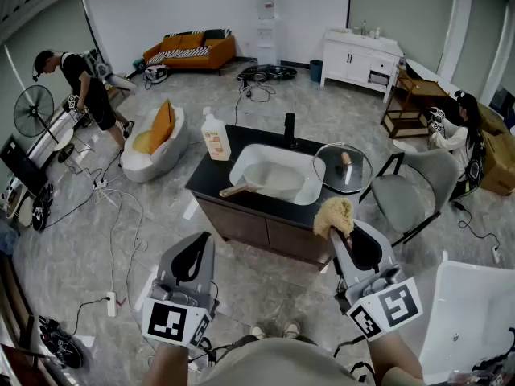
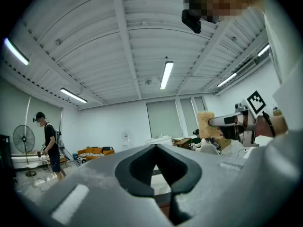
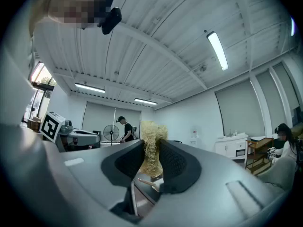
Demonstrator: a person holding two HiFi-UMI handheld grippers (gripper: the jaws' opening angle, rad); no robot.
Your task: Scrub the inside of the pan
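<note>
Right gripper (image 1: 344, 233) clamped on sponge (image 1: 333, 214); left gripper (image 1: 197, 248) jaws together. I hold both back from the desk (image 1: 211, 185) near edge, over floor. Pan (image 1: 273, 180) lies in sink (image 1: 245, 161).

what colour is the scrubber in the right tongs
Pale straw yellow, a fibrous scrubber; clearest in the right gripper view.

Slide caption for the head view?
Right gripper clamps a fibrous scrubber, left gripper shut and empty, facing the pan in the sink.
</note>
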